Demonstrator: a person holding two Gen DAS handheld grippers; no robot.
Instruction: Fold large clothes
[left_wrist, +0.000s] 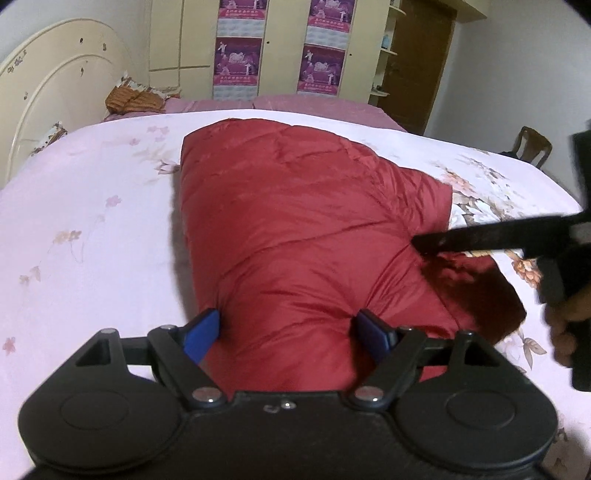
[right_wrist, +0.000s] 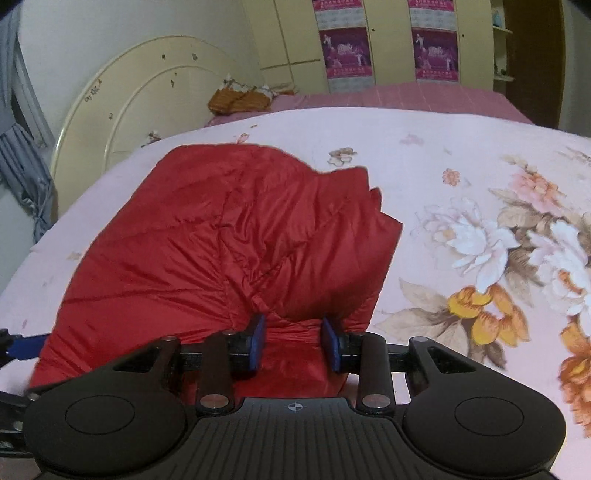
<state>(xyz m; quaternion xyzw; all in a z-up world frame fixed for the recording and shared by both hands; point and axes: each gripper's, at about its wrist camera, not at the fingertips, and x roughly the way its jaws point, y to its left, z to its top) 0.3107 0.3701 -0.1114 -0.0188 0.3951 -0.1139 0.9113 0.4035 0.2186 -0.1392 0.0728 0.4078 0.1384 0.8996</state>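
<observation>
While both grippers engage it, the red quilted down jacket (left_wrist: 295, 229) lies on the pink floral bedspread (left_wrist: 92, 221).
Left gripper (left_wrist: 286, 334) and right gripper (right_wrist: 294, 343) each pinch padded fabric at the jacket's near edge.

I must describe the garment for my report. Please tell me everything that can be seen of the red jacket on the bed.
The red jacket is puffy and quilted, of shiny nylon-like fabric with stitched seams. It lies already partly folded into a thick bundle on the pink floral bedcover. The left gripper and right gripper each have their blue pads around a bulge of its near edge.
</observation>
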